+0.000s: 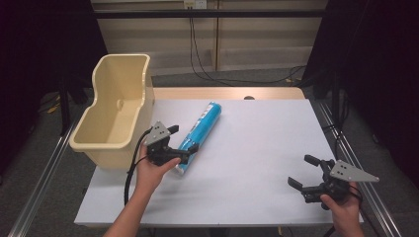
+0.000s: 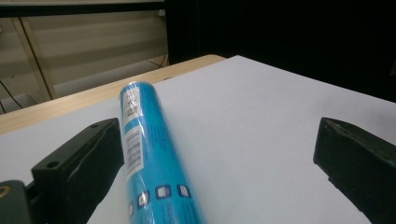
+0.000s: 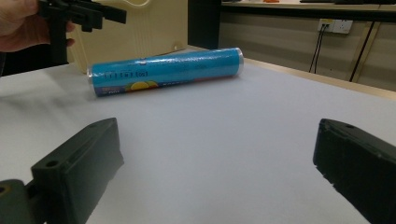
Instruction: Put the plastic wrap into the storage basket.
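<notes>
**Left tongs line up on the blue tube**

The left tongs [image 1: 180,139] are spread wide astride the near end of the blue tube [image 1: 200,135], probably readying a pinch. The tube lies toward the tabletop's [image 1: 257,148] left edge, beside the cream bin [image 1: 116,106]. The right tongs [image 1: 304,173], also spread, wait near the front right corner.

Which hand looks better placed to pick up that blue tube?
Left, probably. The left gripper is open with its jaws either side of the blue tube, next to the beige bin. The right gripper, also open, is far off across the table.
</notes>
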`<state>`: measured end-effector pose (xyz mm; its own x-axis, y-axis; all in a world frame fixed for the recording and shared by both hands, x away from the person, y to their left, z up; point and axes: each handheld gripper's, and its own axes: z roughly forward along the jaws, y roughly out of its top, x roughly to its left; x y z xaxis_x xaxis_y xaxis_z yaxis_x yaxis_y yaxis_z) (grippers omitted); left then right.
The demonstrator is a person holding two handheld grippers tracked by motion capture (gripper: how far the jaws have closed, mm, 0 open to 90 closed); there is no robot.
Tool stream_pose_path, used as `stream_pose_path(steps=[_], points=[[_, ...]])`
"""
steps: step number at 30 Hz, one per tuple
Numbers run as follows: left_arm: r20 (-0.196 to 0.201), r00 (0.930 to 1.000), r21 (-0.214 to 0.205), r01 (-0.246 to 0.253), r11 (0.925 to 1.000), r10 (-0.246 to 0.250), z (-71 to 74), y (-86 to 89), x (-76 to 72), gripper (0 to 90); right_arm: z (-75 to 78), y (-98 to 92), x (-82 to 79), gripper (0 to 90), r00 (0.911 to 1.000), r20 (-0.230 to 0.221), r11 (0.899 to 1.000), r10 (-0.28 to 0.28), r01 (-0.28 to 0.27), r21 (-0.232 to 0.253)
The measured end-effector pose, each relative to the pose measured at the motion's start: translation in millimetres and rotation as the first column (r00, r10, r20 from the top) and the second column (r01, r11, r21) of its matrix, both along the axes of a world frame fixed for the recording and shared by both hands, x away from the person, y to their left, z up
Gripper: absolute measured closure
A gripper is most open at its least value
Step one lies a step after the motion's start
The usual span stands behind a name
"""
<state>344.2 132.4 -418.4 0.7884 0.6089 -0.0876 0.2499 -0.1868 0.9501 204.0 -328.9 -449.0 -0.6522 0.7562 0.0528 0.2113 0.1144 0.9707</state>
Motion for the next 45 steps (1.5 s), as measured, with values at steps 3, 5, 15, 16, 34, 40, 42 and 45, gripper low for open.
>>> stream_pose_path(steps=[3, 5, 15, 16, 34, 40, 42, 45], points=[[-0.037, 0.9993, 0.022, -0.001, 0.9998, 0.002, 2.0, -7.7, 12.2, 1.6, 0.0, -0.2, -0.2, 0.7, 1.0, -0.001, 1.0, 0.0, 0.0, 0.002], [-0.047, 0.9989, 0.041, -0.002, 0.9992, 0.004, 3.3, -11.8, 20.6, 1.5, 0.0, -0.3, -0.2, 0.7, 1.0, -0.001, 1.0, 0.002, -0.002, 0.003], [-0.146, 0.9874, 0.13, -0.04, 0.9907, 0.059, 6.9, -32.7, 57.2, 0.0, 0.1, -0.5, -0.2, 0.8, 1.0, 0.001, 1.0, 0.006, -0.006, 0.0], [-0.149, 0.9866, 0.143, -0.045, 0.9888, 0.066, 6.6, -34.4, 59.4, 0.1, 0.2, -0.5, -0.2, 0.9, 1.0, 0.001, 1.0, 0.006, -0.006, 0.0], [-0.369, 0.9127, 0.376, -0.027, 0.9264, 0.176, -6.8, -61.5, 106.2, 7.8, -0.5, -1.8, 0.7, 1.0, 0.9999, -0.008, 1.0, 0.008, -0.008, -0.002], [-0.455, 0.8583, 0.465, 0.001, 0.8852, 0.238, -13.0, -69.0, 112.7, 11.5, -0.7, -1.9, 1.3, 1.0, 0.9999, -0.008, 1.0, 0.01, -0.01, -0.003], [-0.478, 0.8397, 0.496, 0.017, 0.8681, 0.257, -14.9, -71.2, 114.7, 11.8, -0.9, -1.8, 1.5, 1.0, 0.9999, -0.01, 1.0, 0.011, -0.011, -0.005], [-0.484, 0.8294, 0.535, 0.028, 0.8446, 0.279, -17.3, -73.4, 116.2, 14.0, -0.9, -2.0, 1.4, 1.0, 0.9999, -0.01, 1.0, 0.012, -0.012, -0.004]])
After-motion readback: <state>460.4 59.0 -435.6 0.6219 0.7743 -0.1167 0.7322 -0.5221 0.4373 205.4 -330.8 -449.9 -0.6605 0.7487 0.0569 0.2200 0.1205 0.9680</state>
